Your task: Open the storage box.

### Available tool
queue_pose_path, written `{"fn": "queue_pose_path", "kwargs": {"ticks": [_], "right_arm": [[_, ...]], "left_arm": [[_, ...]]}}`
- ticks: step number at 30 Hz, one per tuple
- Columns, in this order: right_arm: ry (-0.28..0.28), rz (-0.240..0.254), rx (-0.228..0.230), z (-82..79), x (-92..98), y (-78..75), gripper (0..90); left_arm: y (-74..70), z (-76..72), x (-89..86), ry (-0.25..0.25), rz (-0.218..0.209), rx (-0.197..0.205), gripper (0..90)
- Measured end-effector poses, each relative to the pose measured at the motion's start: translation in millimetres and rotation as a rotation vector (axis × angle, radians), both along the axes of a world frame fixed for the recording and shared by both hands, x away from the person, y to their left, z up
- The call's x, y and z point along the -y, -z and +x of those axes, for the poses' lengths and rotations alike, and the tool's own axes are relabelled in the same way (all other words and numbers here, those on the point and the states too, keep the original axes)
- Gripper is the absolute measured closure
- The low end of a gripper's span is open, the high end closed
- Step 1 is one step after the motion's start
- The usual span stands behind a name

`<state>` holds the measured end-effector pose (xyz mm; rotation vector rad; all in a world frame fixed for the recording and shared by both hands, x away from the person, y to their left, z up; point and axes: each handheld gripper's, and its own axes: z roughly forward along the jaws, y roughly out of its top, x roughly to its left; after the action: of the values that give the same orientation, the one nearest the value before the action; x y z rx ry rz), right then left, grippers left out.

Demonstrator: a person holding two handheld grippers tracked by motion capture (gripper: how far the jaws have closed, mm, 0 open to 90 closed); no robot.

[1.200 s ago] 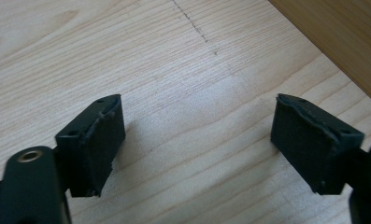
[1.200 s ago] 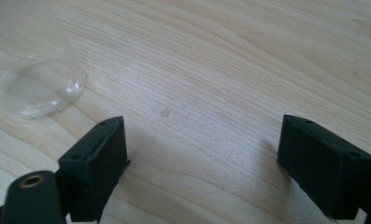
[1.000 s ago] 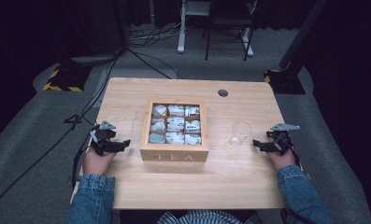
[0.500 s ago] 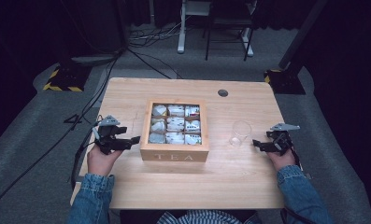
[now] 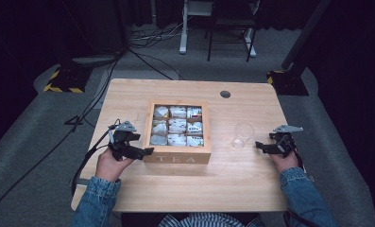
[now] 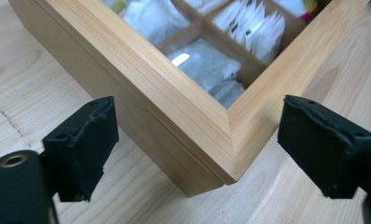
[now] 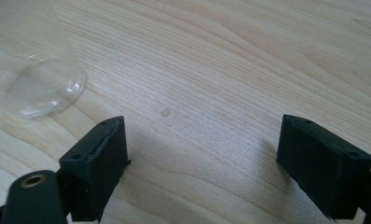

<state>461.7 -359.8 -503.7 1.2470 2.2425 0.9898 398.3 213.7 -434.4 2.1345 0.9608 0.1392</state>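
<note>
Jaws of your left gripper (image 6: 192,154) have just been opening and stand wide, holding nothing; the near left corner of the square wooden tea box (image 6: 206,126) sits between them, touching neither pad. Its glass-topped compartments hold white tea sachets (image 6: 206,70). Your right gripper (image 7: 202,163) also gapes wide over bare wooden table (image 7: 248,70); a clear plastic cup (image 7: 38,88) stands ahead of its left jaw.
</note>
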Motion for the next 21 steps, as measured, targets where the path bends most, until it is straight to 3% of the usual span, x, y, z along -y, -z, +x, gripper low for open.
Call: {"fn": "queue_pose_path", "kwargs": {"ticks": [6, 8, 9, 10, 11, 15, 21], "right_arm": [[0.0, 0.0, 0.0, 0.0, 0.0, 0.0, 16.5], [0.001, 0.001, 0.002, 0.0, -0.1, 0.1, 16.5], [0.001, 0.0, 0.002, 0.0, -0.1, 0.1, 16.5], [0.0, 0.0, 0.001, 0.1, 0.0, 0.0, 16.5], [0.0, 0.0, 0.001, 0.1, 0.0, 0.0, 16.5], [0.004, 0.0, 0.003, 0.0, 0.0, 0.1, 17.0], [0.004, 0.0, 0.003, 0.0, 0.0, 0.1, 17.0]], "left_arm": [[4.3, -0.5, 7.7, 0.041, 0.049, -0.018, 10.4], [4.2, -1.5, 9.4, 0.066, 0.089, -0.011, 15.7], [4.2, -1.5, 9.4, 0.066, 0.089, -0.011, 17.2], [3.6, -3.9, 13.5, 0.07, 0.16, 0.01, 18.7], [3.6, -3.9, 13.5, 0.07, 0.16, 0.01, 20.0], [4.1, -7.0, 19.0, 0.07, 0.233, 0.035, 22.4], [-1.5, -10.9, 15.3, 0.077, 0.218, 0.063, 26.1]]}}
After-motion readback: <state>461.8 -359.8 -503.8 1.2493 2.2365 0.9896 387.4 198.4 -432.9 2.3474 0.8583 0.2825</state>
